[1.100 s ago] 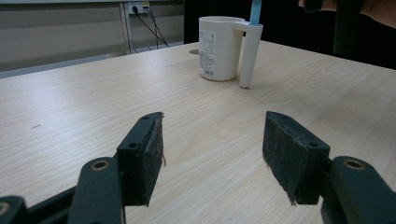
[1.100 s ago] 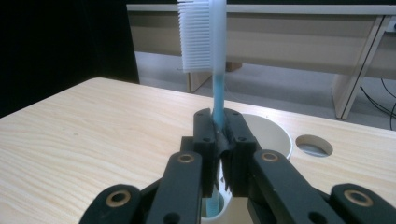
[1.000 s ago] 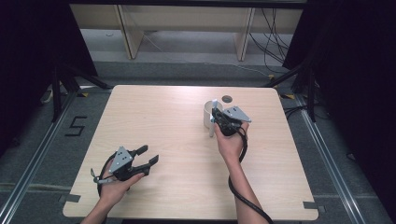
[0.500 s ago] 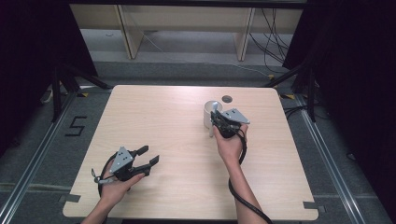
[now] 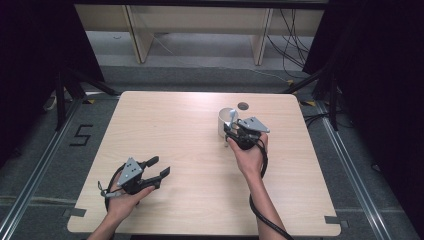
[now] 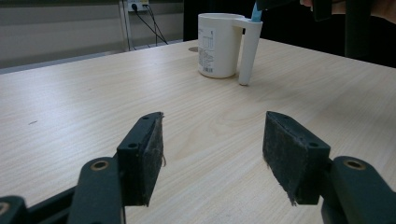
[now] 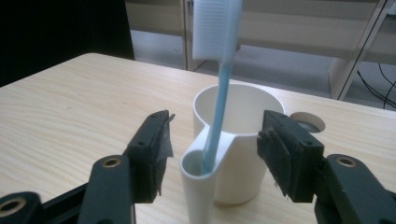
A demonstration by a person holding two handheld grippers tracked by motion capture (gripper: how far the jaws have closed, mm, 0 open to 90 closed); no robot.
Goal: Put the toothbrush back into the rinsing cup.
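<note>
Your right claw (image 7: 212,154) has just been opening, and its pads now stand spread on either side of the toothbrush (image 7: 219,84), touching neither it nor the cup (image 7: 243,140). The toothbrush stands upright in the hollow handle of the white cup, its blue stem down in the tube and its white head up. In the high view the cup (image 5: 226,122) sits toward the far right of the counter (image 5: 170,130), just before the round hole (image 5: 243,106) in the board, and your right claw (image 5: 233,131) hangs right at its near side.

Your left claw (image 5: 161,167) rests low at the near left of the counter, well apart from the cup. Its pads are spread wide with nothing but bare wood between them. From there the cup (image 6: 219,44) shows far off.
</note>
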